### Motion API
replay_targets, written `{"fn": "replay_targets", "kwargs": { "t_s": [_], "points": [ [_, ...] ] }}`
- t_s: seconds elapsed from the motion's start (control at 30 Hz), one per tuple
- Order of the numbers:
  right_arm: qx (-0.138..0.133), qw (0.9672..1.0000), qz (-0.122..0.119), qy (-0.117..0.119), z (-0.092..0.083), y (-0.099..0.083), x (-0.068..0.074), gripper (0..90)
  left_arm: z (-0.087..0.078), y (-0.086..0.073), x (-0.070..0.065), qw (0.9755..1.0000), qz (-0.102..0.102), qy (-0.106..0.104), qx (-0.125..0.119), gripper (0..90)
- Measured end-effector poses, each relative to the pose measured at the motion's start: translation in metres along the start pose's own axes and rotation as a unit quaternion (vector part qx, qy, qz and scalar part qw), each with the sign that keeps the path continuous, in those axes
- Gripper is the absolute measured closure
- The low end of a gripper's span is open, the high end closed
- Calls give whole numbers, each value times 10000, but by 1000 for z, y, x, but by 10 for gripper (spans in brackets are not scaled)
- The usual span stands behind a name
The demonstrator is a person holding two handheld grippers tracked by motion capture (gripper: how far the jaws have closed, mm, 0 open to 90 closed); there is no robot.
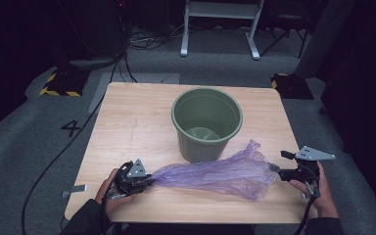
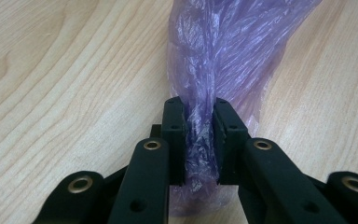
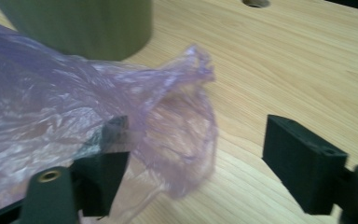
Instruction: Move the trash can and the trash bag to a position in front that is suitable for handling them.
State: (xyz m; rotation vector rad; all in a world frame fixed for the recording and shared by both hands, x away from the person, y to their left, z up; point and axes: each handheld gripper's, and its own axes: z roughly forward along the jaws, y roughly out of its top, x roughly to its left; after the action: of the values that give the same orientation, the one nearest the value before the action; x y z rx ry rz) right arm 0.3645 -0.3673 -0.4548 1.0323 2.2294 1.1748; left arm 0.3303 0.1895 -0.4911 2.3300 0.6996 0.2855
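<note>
Purple plastic bag [image 1: 215, 174] stretched flat along the near edge of the wooden surface [image 1: 127, 122], just in front of the green bucket [image 1: 206, 122], most likely to line it. Bunched closed end pinched tight between the jaws of the left tool [image 2: 199, 140], film crumpled thick in the gap, probably as an anchor so that the rest can be pulled taut and worked open. Right tool [image 3: 205, 154] spread wide at the other end, one jaw apparently tucked behind or inside the loose film, the other well clear over bare wood; nothing clamped there yet. Mouth of the bag [image 3: 182, 116] gaping slightly toward that tool, rim curled up, seemingly a good spot for catching a single layer instead of both. Bucket upright and empty, opening facing up, touching or nearly touching the bag's far side; hard to tell which. Hands [image 1: 323, 193] low at both near corners, bag held between them.
</note>
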Motion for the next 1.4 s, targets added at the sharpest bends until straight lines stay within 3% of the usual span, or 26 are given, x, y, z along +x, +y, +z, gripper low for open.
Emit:
{"fn": "replay_targets", "kwargs": {
  "t_s": [0.07,0.13,0.23,0.37,0.5,0.63,0.77,0.87,1.03,1.1,1.2,1.33,1.4],
  "points": [
    [37,9999,-36,-134,-3,1,0,279,0,0,0,10000,-4,3,10,772],
    [-45,9999,-108,-61,-8,3,1,296,-1,0,0,10000,-13,22,33,775],
    [-170,9998,-35,50,-12,5,0,283,-1,0,2,10000,-23,40,32,774],
    [-354,9988,26,327,-8,15,11,191,2,4,-2,10000,-20,76,51,771],
    [-253,9997,-13,-50,-6,34,28,164,5,9,-8,9999,40,125,75,769],
    [-475,9988,-75,-108,-10,47,40,166,6,10,-10,10000,17,87,40,767],
    [-631,9974,-133,-331,-15,56,47,191,7,10,-9,10000,27,45,48,765],
    [-757,9955,-186,-544,-20,58,44,269,6,8,-7,10000,4,46,41,763],
    [-689,9953,-197,-656,-31,55,27,287,4,5,-2,10000,-70,45,38,757],
    [-690,9964,-224,-434,-35,54,22,284,2,4,-1,9999,-90,62,41,757],
    [-665,9973,-120,-286,-33,51,20,275,1,2,0,9998,-144,112,31,722],
    [-799,9968,-41,-66,-30,52,32,249,3,4,-2,9998,-138,116,23,673],
    [-798,9967,-129,43,-27,54,44,242,4,6,-4,9999,-96,108,24,656]
  ]
}}
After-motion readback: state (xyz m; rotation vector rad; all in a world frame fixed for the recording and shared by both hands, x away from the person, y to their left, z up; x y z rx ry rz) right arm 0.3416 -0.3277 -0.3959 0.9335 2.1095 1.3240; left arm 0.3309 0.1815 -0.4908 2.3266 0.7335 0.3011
